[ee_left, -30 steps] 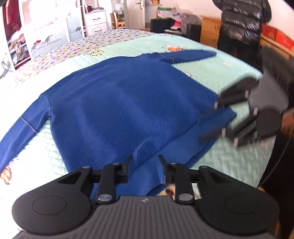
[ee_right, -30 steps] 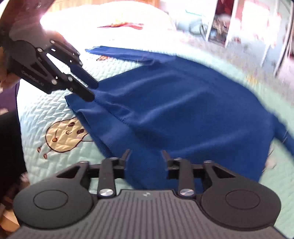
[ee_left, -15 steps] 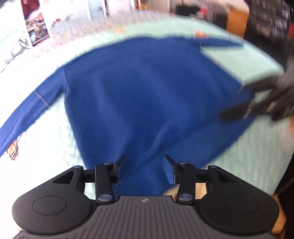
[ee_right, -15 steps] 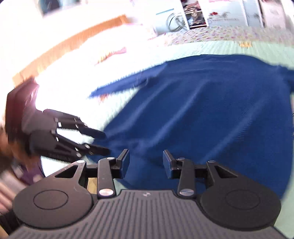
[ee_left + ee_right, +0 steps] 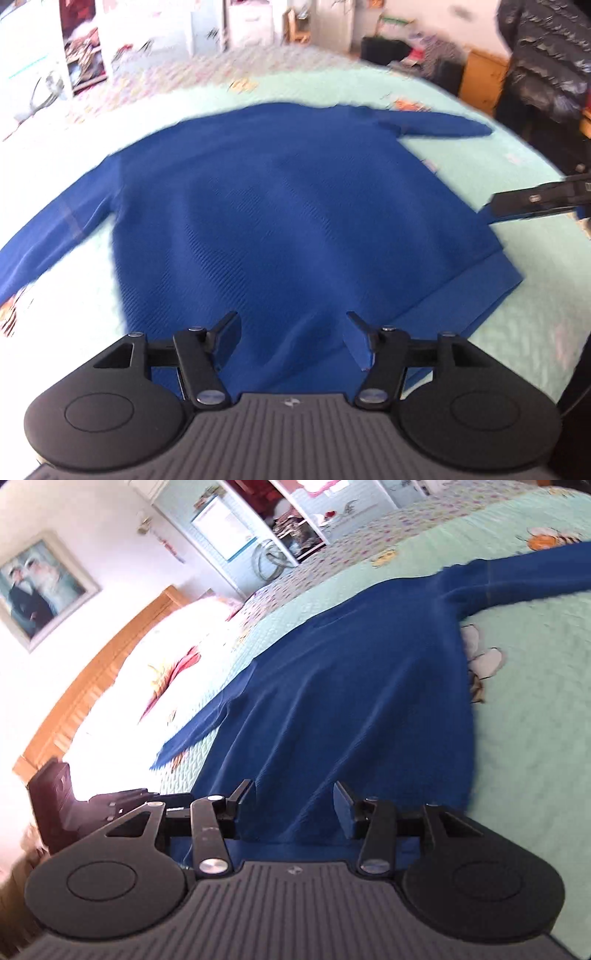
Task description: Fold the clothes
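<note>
A blue sweater [image 5: 295,206] lies flat on the mint-green quilted bed [image 5: 480,110], both sleeves spread out to the sides. My left gripper [image 5: 291,325] hovers over the near hem. Its jaws are opening, with fabric under the gap and neither pad pressing on it. In the right wrist view the sweater [image 5: 351,701] runs tilted across the picture. My right gripper [image 5: 291,794] sits at the hem's other corner, its jaws also opening and free of the cloth. Each gripper shows in the other's view: right gripper [image 5: 535,201], left gripper [image 5: 122,801].
A person in a dark padded jacket [image 5: 546,55] stands beyond the bed's far right corner. A wooden headboard [image 5: 92,686], a pillow [image 5: 147,657] and a framed picture [image 5: 40,587] are at the left. Shelves and cabinets [image 5: 229,22] line the far wall.
Both grippers have spread their jaws and let the hem drop, so the sweater now lies flatter. The right gripper has swung sideways along the bed edge and rolled, tilting its view.
</note>
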The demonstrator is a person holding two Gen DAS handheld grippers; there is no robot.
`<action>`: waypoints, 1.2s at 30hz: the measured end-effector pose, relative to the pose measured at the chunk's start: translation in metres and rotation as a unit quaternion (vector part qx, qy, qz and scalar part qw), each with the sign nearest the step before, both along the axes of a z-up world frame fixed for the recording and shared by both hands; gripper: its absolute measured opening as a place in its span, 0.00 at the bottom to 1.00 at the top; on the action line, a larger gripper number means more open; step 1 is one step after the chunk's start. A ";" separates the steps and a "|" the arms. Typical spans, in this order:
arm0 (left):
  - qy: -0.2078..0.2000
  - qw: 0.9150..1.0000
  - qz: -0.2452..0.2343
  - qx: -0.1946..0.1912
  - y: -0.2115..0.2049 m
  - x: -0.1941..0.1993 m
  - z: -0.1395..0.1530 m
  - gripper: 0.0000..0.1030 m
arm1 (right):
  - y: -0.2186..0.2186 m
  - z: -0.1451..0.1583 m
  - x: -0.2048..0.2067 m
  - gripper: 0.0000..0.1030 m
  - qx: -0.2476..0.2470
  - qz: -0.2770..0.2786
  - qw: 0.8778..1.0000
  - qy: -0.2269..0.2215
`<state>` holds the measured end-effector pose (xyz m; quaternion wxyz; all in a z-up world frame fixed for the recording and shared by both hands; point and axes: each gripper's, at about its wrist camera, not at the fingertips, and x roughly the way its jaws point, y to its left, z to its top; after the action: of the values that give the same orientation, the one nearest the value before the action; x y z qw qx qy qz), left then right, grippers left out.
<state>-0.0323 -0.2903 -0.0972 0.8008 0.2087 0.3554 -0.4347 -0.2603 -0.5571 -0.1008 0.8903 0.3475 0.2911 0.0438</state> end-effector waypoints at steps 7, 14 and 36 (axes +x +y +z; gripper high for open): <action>0.033 0.999 0.020 0.027 -0.012 0.004 -0.023 0.65 | 0.002 -0.035 -0.027 0.00 -0.070 -0.025 0.991 0.114; 0.029 0.999 0.015 -0.041 -0.042 0.007 -0.001 0.65 | 0.007 -0.005 0.010 0.21 -0.077 -0.015 0.996 0.047; 0.183 0.940 0.234 -0.165 0.032 0.108 -0.037 0.37 | -0.031 -0.034 0.000 0.15 0.005 -0.074 0.995 0.074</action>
<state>0.0760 -0.2582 -0.1345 0.8240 -0.0990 0.4578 -0.3187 -0.2605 -0.5877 -0.1350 0.8654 0.3749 0.3292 -0.0460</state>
